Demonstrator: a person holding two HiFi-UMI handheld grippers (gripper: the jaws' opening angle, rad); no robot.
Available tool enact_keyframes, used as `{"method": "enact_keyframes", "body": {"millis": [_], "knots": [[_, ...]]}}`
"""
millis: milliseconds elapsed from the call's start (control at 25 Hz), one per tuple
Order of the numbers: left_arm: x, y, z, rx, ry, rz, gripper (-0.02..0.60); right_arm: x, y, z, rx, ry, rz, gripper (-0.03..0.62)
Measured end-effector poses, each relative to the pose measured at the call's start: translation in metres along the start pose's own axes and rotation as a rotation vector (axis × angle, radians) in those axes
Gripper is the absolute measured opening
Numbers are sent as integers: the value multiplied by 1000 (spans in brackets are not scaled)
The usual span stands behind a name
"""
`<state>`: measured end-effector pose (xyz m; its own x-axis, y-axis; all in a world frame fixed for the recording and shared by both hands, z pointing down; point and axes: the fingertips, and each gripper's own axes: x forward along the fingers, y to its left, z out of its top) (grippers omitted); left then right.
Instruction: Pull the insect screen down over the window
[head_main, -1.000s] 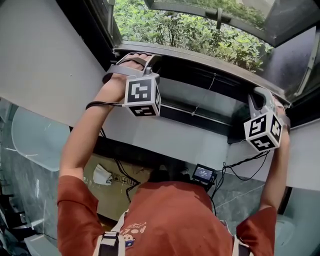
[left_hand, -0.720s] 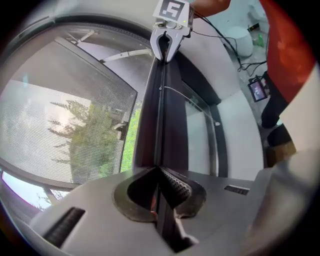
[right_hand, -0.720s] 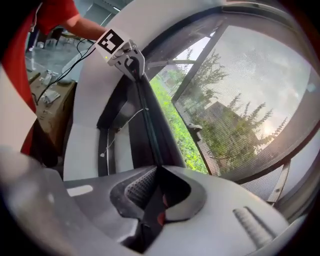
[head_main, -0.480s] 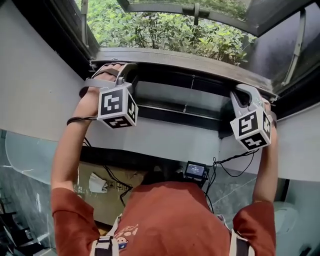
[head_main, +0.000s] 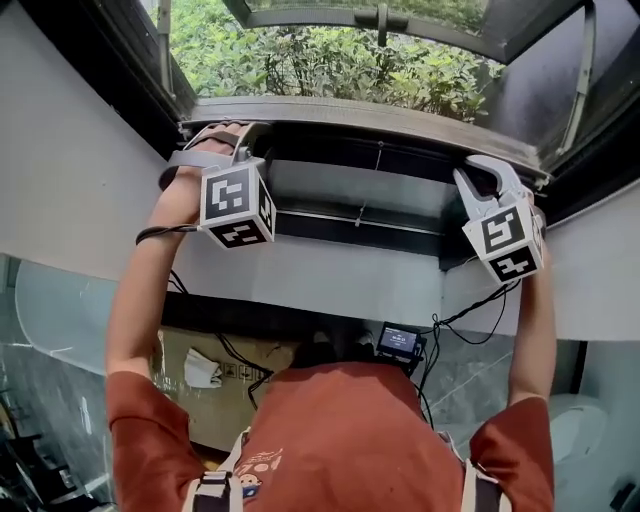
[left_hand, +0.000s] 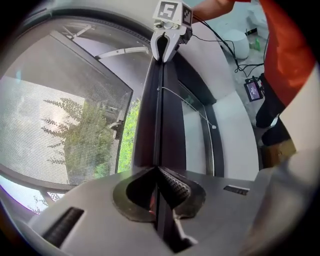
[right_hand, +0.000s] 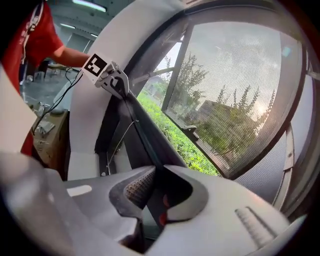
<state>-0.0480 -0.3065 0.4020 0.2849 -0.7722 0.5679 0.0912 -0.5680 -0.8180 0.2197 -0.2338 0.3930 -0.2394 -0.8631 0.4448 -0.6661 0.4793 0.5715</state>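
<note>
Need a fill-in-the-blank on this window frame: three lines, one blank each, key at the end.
1. The left gripper has its jaws ___ on the dark pull bar.
2. In the head view, that gripper grips the bar near the picture's ___ side.
3. Its marker cube is printed in black and ___.
4. The foliage outside is ___.

Missing words: shut; left; white; green.

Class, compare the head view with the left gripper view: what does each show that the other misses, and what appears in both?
Head view only: the person's left forearm and a white crumpled item below. Left gripper view only: the left gripper with its jaws shut on the pull bar's edge. Both: the pull bar, the red shirt and the small display.
</note>
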Motion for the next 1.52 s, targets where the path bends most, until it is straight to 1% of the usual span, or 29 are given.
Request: {"method": "enact_keyframes", "body": {"millis": [200, 320, 400, 600, 680, 720, 800, 840, 960, 1000, 1120, 1200, 1360, 1520], "knots": [[-1, 2, 2, -23, -23, 24, 8, -2, -3, 1, 3, -32, 19, 61], [-2, 2, 1, -30, -38, 57, 8, -3, -2, 2, -25, -42, -5, 67], [-2, 3, 2, -33, -51, 81, 8, -3, -2, 2, -25, -43, -21, 69], [-4, 7, 0, -59, -65, 120, 41, -4, -2, 3, -7, -67, -30, 75], [-6, 7, 1, -74, -70, 119, 52, -4, -1, 3, 1, -75, -22, 83], [-8, 6, 2, -82, -76, 111, 57, -5, -1, 3, 3, -77, -18, 95], [-13, 2, 6, -100, -92, 84, 87, -6, -1, 2, 0, -74, -14, 101], [-15, 0, 7, -103, -97, 76, 92, -6, -1, 1, -1, -70, -13, 104], [-20, -4, 3, -99, -96, 88, 94, -7, 0, 3, 3, -68, -12, 120], [-22, -5, 1, -109, -98, 94, 94, -7, 1, 4, 4, -71, -15, 120], [-28, -8, 2, -175, -130, 116, 94, -11, 0, 6, 23, -91, -32, 130], [-31, -8, 5, -241, -171, 140, 94, -17, -2, 10, 49, -118, -50, 130], [-39, -6, 12, -431, -272, 204, 94, -31, -4, 18, 121, -184, -86, 130], [-48, -9, 19, -635, -368, 266, 94, -50, -4, 19, 227, -265, -137, 130]]}}
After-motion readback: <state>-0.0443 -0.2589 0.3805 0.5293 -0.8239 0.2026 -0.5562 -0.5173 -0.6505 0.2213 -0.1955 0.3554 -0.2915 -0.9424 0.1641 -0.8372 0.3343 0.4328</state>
